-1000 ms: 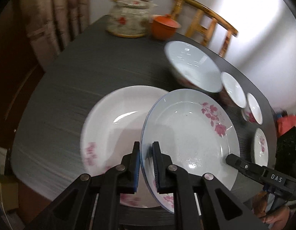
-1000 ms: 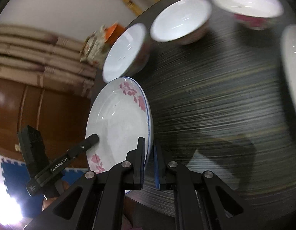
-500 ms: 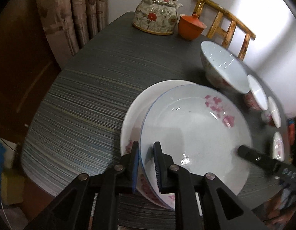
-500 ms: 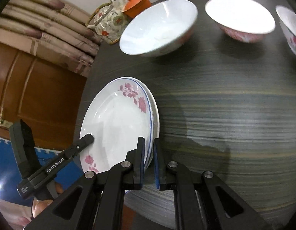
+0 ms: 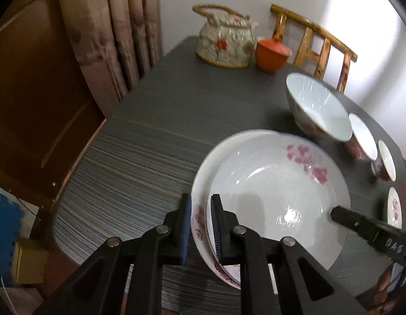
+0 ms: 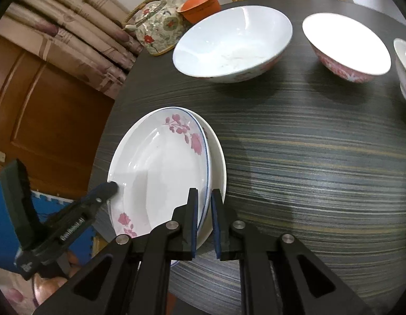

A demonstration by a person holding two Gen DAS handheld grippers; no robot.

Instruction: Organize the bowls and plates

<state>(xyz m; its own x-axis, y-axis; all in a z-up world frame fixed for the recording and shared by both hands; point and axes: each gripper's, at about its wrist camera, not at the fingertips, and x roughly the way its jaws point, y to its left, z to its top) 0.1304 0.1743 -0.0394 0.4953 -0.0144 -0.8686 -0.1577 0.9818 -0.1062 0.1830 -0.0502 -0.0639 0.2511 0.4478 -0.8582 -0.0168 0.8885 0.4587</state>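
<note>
Starting over on the left: a brown wooden door (image 5: 32, 92), then a beige curtain (image 5: 111, 26), both past the edge of the dark striped surface (image 5: 163, 131).

The left tongs (image 5: 201, 225) sit at the near edge with a narrow gap. The rims of both plates run through that gap, so I honestly can't tell if the pads are pinching or just straddling them.

The two plates are stacked close to the near edge, on the door side. The lower plate (image 5: 201, 183) is plain white with pink flowers on the rim and peeks out as a crescent. The top plate (image 5: 268, 189) has a thin blue rim line and a pink rose spray, and it sits in the lower one a bit off-centre.

In the far corner by the curtain there's a floral teapot (image 5: 224, 44) with a woven handle, and an orange lidded cup (image 5: 272, 55) just beside it. A wooden chair (image 5: 316, 42) stands behind them.

Going right from there it's a row of bowls: a large bowl (image 5: 318, 107), a medium bowl (image 5: 362, 139), a small bowl (image 5: 385, 161), then a small dish (image 5: 394, 208).

The right tongs (image 6: 204, 220) are on the opposite side of the stack, nearly closed with the top plate's rim clamped between the pads. The lower plate's rim stays outside them.
</note>
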